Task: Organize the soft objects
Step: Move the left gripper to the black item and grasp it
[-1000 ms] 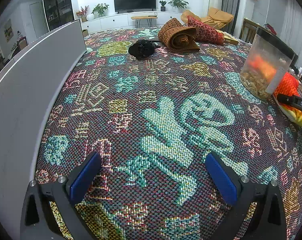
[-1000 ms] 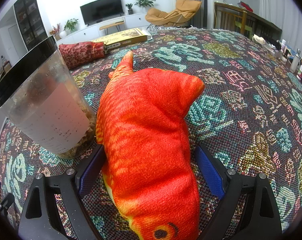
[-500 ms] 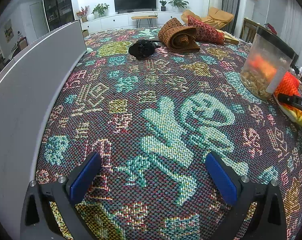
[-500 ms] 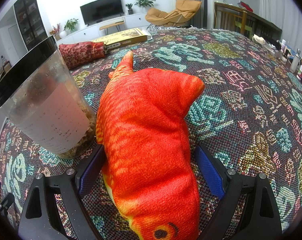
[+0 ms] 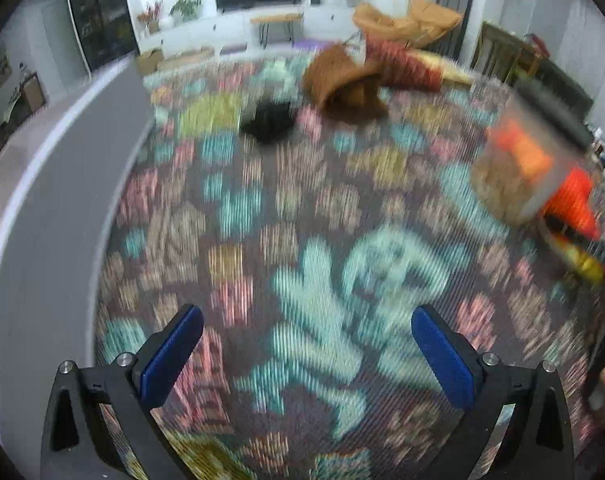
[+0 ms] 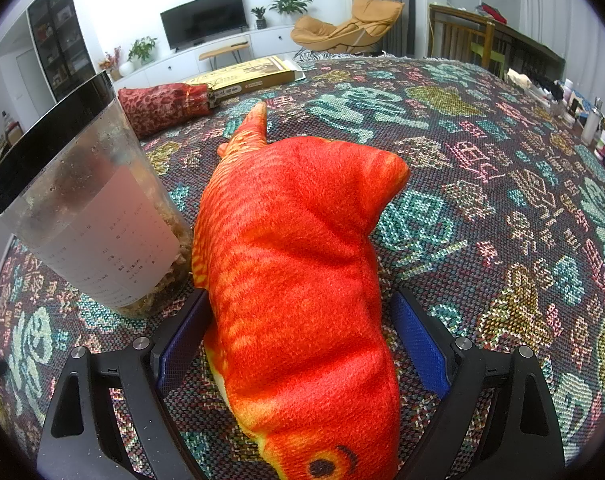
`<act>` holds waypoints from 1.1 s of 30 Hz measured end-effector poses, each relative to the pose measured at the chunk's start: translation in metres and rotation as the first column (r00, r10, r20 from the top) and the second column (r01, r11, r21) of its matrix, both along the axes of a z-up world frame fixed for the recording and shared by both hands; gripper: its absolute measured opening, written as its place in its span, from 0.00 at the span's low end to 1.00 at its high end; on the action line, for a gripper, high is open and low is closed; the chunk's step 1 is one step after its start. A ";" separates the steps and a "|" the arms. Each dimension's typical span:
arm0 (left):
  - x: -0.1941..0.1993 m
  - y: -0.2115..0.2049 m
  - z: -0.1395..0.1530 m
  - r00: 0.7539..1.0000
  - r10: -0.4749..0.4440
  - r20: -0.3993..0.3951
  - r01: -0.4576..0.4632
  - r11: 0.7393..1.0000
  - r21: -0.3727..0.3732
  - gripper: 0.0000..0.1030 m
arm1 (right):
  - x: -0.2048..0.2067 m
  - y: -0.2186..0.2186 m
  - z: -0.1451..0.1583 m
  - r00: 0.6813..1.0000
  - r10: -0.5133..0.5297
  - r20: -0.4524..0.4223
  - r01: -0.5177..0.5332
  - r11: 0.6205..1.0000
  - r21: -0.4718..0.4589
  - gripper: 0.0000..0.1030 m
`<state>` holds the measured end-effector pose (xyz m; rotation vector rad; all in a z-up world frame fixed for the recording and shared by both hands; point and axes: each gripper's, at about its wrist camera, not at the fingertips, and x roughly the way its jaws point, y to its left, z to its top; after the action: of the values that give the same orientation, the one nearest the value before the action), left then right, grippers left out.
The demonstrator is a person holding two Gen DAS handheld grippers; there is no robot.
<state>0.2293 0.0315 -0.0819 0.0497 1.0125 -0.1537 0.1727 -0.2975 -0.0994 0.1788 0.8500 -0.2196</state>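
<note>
I see my right gripper (image 6: 302, 344) wide open astride the fish (image 6: 298, 264); left gripper (image 5: 306, 350) open, empty.

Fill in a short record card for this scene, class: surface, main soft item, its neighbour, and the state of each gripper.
surface: patterned cloth
soft item: orange fish plush, lying flat
neighbour: clear container, upright, left of the fish
right gripper: open, fingers either side of the fish
left gripper: open, nothing between fingers, view blurred
</note>
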 end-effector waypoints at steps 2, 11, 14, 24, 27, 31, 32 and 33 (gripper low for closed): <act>0.014 -0.001 0.018 1.000 -0.008 0.021 0.008 1.000 -0.012 1.00 | 0.000 0.000 0.000 1.000 0.000 0.000 0.000 1.000 0.000 0.89; 0.073 0.003 0.053 0.998 0.021 0.052 -0.018 0.999 -0.047 1.00 | 0.000 0.000 0.000 1.000 0.000 0.000 0.000 1.000 0.000 0.89; 0.082 0.002 0.049 0.999 0.029 0.040 -0.027 0.999 -0.045 1.00 | 0.000 0.000 0.000 1.000 0.000 0.000 0.000 1.000 0.000 0.89; 0.082 -0.005 0.025 1.000 0.011 0.003 -0.011 1.000 -0.027 1.00 | 0.000 0.000 0.000 1.000 0.000 0.000 0.000 1.000 0.000 0.89; 0.081 -0.007 0.019 1.000 0.007 -0.008 -0.007 1.000 -0.020 1.00 | 0.000 0.000 0.000 1.000 0.000 0.000 0.000 1.000 0.000 0.89; 0.081 -0.005 0.015 1.000 0.010 -0.016 -0.011 1.000 -0.017 1.00 | 0.000 0.000 0.000 1.000 0.000 0.000 0.000 1.000 0.000 0.89; 0.081 -0.005 0.014 1.000 0.012 -0.019 -0.012 1.000 -0.017 1.00 | 0.000 0.000 0.000 1.000 0.000 0.000 0.000 1.000 0.000 0.89; 0.080 -0.004 0.013 1.000 0.013 -0.020 -0.013 1.000 -0.016 1.00 | 0.000 0.000 0.000 1.000 0.000 0.000 0.000 1.000 0.000 0.89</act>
<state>0.3095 0.0274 -0.0688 0.0272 1.0311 -0.1507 0.1726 -0.2976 -0.0994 0.1788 0.8503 -0.2195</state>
